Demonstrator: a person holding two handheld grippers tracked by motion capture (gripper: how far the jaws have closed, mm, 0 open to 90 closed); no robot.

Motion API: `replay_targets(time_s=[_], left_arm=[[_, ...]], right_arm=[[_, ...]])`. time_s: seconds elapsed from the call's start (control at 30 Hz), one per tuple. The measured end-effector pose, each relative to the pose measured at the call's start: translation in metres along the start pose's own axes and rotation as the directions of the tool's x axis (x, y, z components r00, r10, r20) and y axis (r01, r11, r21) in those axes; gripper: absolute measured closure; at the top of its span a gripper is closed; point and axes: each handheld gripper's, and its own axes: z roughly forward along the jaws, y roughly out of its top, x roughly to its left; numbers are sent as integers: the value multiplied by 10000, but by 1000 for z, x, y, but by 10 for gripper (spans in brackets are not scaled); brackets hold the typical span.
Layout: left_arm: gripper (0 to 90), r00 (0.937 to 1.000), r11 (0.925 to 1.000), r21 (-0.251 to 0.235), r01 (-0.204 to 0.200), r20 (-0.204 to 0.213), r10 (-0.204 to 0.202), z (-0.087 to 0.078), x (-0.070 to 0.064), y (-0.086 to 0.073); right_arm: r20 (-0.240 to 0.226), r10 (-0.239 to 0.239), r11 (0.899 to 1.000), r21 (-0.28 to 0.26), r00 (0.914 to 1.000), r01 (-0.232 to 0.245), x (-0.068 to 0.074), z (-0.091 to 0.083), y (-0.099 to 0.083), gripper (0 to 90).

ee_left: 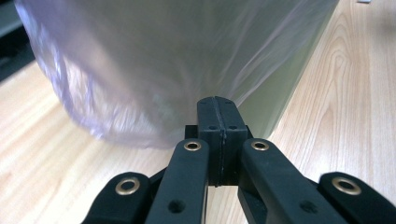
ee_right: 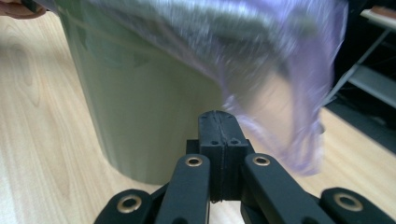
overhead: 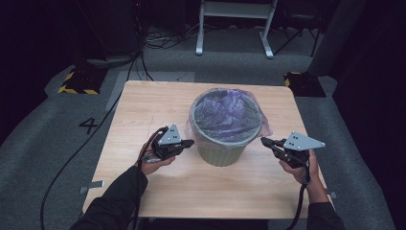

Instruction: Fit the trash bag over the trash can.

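Note:
A pale green waste bin (overhead: 221, 152) stands in the middle of the wooden table (overhead: 143, 105), lined with a translucent purple bag (overhead: 227, 112) whose edge is folded over the rim. My left gripper (overhead: 190, 143) is at the bin's left side, jaws pressed together with nothing between them; in the left gripper view the tips (ee_left: 218, 103) sit just under the bag's overhang (ee_left: 140, 70). On the bin's right, my right gripper (overhead: 264, 141) is also shut and empty. Its tips (ee_right: 218, 116) point at the bin wall (ee_right: 140, 107) below the hanging bag edge (ee_right: 299, 116).
The table ends close behind the bin and at both sides. Beyond it lie grey carpet, a cable on the floor at left (overhead: 95, 129), yellow-black weighted bases (overhead: 79, 81) and a white frame (overhead: 234, 24) at the back.

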Motion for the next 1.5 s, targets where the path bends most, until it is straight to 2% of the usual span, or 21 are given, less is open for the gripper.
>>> replay_targets(time_s=[0.03, 0.1, 0.2, 0.23, 0.3, 0.4, 0.47, 0.53, 0.57, 0.63, 0.77, 0.9, 0.93, 0.97, 1.0, 1.07, 1.17, 1.23, 1.27, 1.37, 1.5], left_arm=[[900, 10000, 9999, 92, 48, -12, -48, 1, 1, -3], [900, 9998, 9999, 45, 161, -91, -161, 1, 2, -7], [898, 9991, 9988, -314, 367, -194, -373, -2, 3, -9], [820, 9981, 9970, -519, 578, -185, -588, -4, 3, -9], [557, 9959, 9937, -674, 901, -36, -905, -8, 5, -10], [260, 9913, 9877, -889, 1290, -152, -1308, -11, 6, -11], [179, 9917, 9885, -878, 1231, -259, -1258, -10, 4, -10], [156, 9944, 9909, -895, 1006, -224, -1030, -10, 1, -7], [156, 9961, 9931, -871, 788, -325, -819, -10, 0, -5], [156, 9971, 9938, -875, 679, -281, -706, -8, -2, -2], [169, 9983, 9956, -800, 488, -293, -512, -6, -3, 7], [295, 9991, 9981, -576, 198, -367, -219, -5, -1, 14], [375, 9996, 9987, -504, 66, -260, -80, -4, -1, 16], [436, 9995, 9987, -512, 25, -319, -41, -4, -1, 17], [489, 9993, 9990, -394, -205, -312, 192, -3, -1, 18], [669, 9975, 9981, -138, -609, -359, 603, -2, -2, 19], [883, 9955, 9957, 23, -925, -200, 926, -1, -2, 19], [900, 9955, 9954, 95, -949, 95, 948, -1, -1, 18], [900, 9948, 9945, 230, -1018, 117, 1016, 0, -1, 17], [900, 9949, 9946, 319, -987, 259, 979, 2, -1, 14], [900, 9946, 9938, 526, -980, 407, 960, 6, -2, 11]], right_arm=[[-86, 64, 10000, -13, 9999, -64, 0, 1, -4, 900], [56, 190, 9996, -190, 9998, -189, 1, 2, -10, 900], [287, 341, 9977, -595, 9990, -324, 2, -5, -14, 725], [231, 418, 9956, -851, 9989, -397, 2, -9, -14, 674], [652, 468, 9912, -1268, 9968, -382, 4, -17, -12, 564], [1061, 420, 9868, -1599, 9935, -247, 4, -23, -10, 431], [1535, 444, 9911, -1311, 9872, -242, 2, -23, -7, 334], [2051, 412, 9941, -1065, 9779, -195, 1, -24, -5, 244], [2134, 368, 9950, -984, 9763, -160, 0, -24, -4, 211], [2242, 320, 9969, -768, 9740, -151, -4, -23, -1, 162], [1950, 34, 9997, -228, 9808, 11, -10, -13, 7, 161], [1803, -354, 9993, 142, 9830, 334, -10, -5, 17, 181], [1782, -414, 9991, 188, 9831, 387, -10, -3, 19, 224], [1670, -467, 9988, 188, 9849, 442, -9, 0, 21, 320], [1643, -554, 9984, 201, 9848, 528, -9, 1, 22, 413], [1730, -846, 9962, 366, 9813, 794, -6, 3, 24, 614], [1459, -1056, 9944, 163, 9836, 1043, -2, 4, 22, 805], [1220, -1072, 9942, 71, 9867, 1071, 1, 5, 20, 888], [1117, -1073, 9941, -16, 9879, 1081, 2, 6, 17, 900], [726, -1104, 9938, -40, 9912, 1110, 8, 10, 9, 900], [322, -886, 9960, -79, 9955, 889, 11, 14, -3, 900]])
